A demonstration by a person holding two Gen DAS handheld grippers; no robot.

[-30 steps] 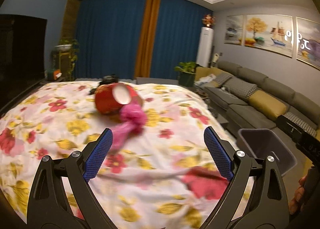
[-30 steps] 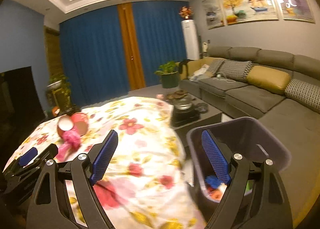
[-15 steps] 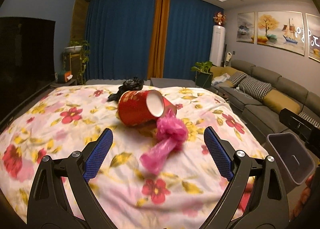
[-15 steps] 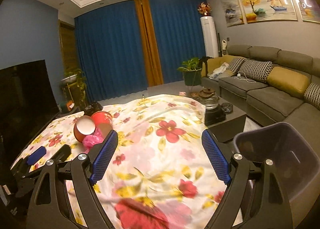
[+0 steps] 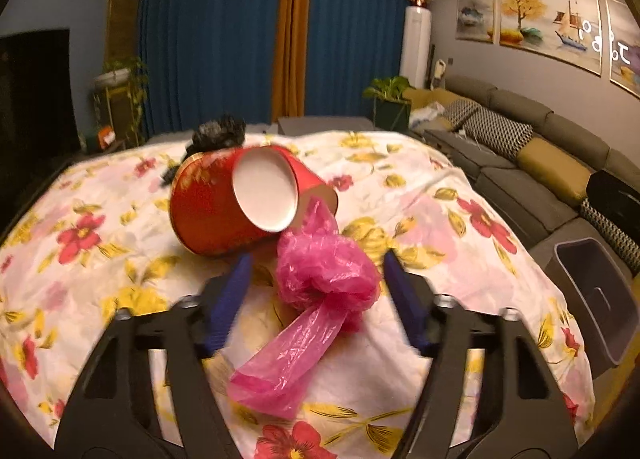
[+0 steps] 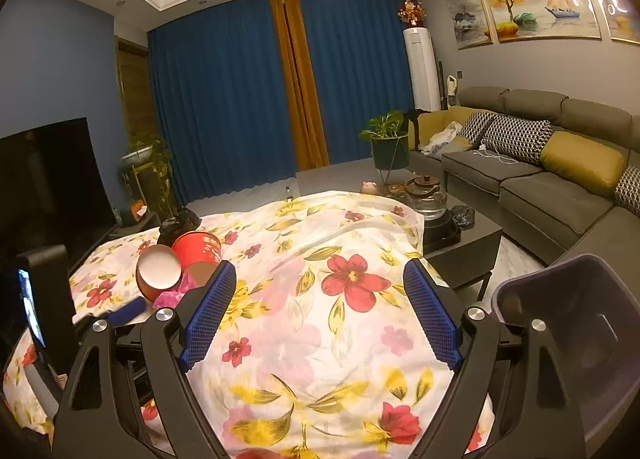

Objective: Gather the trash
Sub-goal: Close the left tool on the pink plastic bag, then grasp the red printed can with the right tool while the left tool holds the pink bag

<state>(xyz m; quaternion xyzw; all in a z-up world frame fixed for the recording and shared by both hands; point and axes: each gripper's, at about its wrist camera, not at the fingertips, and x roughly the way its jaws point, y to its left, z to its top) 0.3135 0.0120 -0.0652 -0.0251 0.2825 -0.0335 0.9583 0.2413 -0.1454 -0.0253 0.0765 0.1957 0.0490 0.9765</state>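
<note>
A crumpled pink plastic bag (image 5: 320, 291) lies on the flowered cloth (image 5: 460, 259), between the blue fingers of my left gripper (image 5: 316, 291), which is open around it. Just beyond lie two red paper cups (image 5: 224, 211) on their sides and a black bag (image 5: 218, 131). My right gripper (image 6: 320, 319) is open and empty above the cloth, to the right of the cups (image 6: 176, 263) and the pink bag (image 6: 172, 297). The grey trash bin (image 6: 568, 335) stands at the cloth's right edge; it also shows in the left wrist view (image 5: 596, 295).
A dark coffee table with a glass teapot (image 6: 426, 199) stands behind the cloth at right. A grey sofa (image 6: 540, 175) runs along the right wall. A black TV (image 6: 48, 183) and a plant stand (image 6: 148, 175) are at left.
My left gripper has moved forward to the pink bag, which now sits between its fingers, and the fingers have narrowed. My right gripper has swung left, away from the bin, over the cloth.
</note>
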